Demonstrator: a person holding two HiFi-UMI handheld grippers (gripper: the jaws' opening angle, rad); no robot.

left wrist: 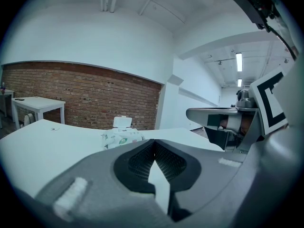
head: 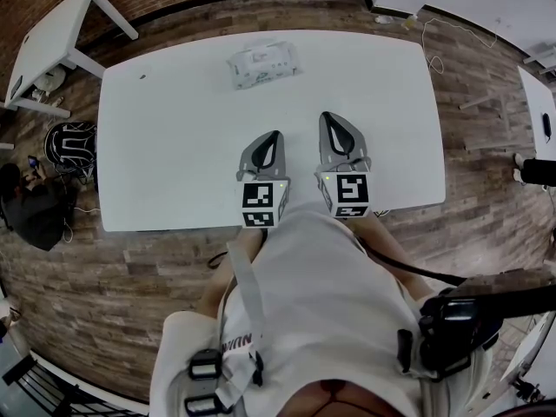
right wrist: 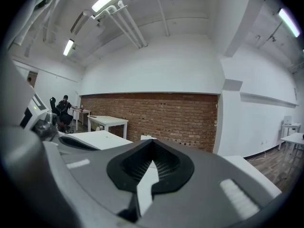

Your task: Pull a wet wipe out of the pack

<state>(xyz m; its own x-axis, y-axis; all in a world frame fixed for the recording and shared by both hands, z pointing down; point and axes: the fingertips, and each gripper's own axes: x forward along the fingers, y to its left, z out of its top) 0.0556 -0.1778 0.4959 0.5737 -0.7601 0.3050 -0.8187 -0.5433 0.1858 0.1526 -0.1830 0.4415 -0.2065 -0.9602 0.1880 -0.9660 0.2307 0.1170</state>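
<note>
In the head view, the wet wipe pack (head: 263,64) lies near the far edge of the white bench (head: 165,146). The left gripper (head: 274,135) and the right gripper (head: 328,116) hover side by side over the near part of the bench, well apart from the pack.

In the left gripper view, the jaws are together at the tips with nothing between them. The pack sits beyond them with its lid (left wrist: 122,122) flipped up.

In the right gripper view, the jaws are together and empty. They hide most of the pack in front of a brick wall (right wrist: 180,118).
</note>
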